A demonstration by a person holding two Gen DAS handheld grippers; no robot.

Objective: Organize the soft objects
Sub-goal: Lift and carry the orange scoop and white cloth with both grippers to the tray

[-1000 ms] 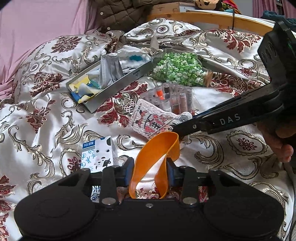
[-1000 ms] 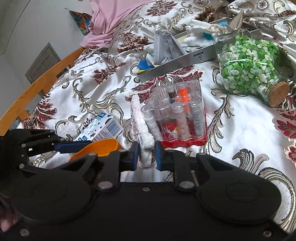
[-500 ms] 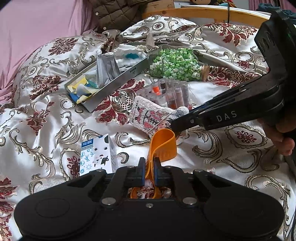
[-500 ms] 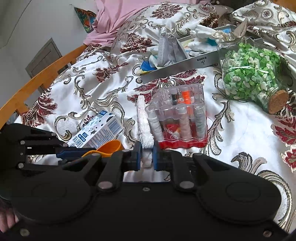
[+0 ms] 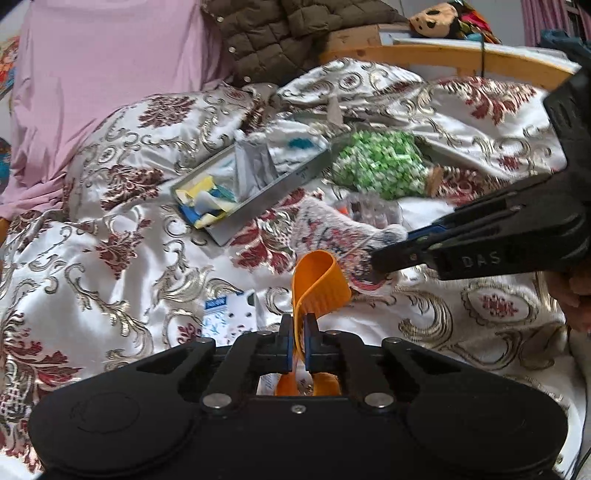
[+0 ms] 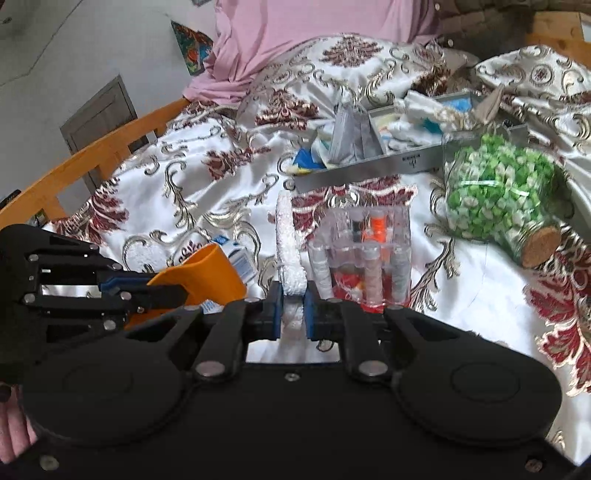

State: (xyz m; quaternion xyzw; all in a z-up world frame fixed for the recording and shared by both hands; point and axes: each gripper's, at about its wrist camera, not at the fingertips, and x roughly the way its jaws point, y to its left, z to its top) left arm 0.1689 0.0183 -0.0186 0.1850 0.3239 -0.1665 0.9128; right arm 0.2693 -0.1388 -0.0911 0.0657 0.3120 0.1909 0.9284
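Grippers first: your left gripper (image 5: 299, 341) is clamped on the folded orange silicone band (image 5: 319, 282), whose loop stands up out of the pinch; its jaws have just been closing, with the band between them. Your right gripper (image 6: 293, 308) is pinched on the white embroidered pouch (image 6: 290, 251), held edge-on so that its own camera shows you only a thin, fuzzy white rim.

From the left wrist you get what that view hides: the pouch's flat face (image 5: 332, 232) with red stitching, and the right gripper (image 5: 380, 260) reaching in from the right to grip its corner. You also see a quilted brown jacket (image 5: 280, 33) and a plush toy (image 5: 432, 20) beyond the bed.

From the right wrist you see the left gripper (image 6: 183, 293) side-on with the orange band (image 6: 207, 273) bulging past its tips, and, sharply, the clear case of thread spools (image 6: 365, 258) just beside the pouch, which the left view only blurs. Behind it lie the corked jar of green pieces (image 6: 498, 199) on its side and the grey tray (image 6: 369, 171) holding cloths, all on the patterned bedspread (image 6: 177, 192). A small blue-and-white carton (image 5: 231, 314) lies near the band.
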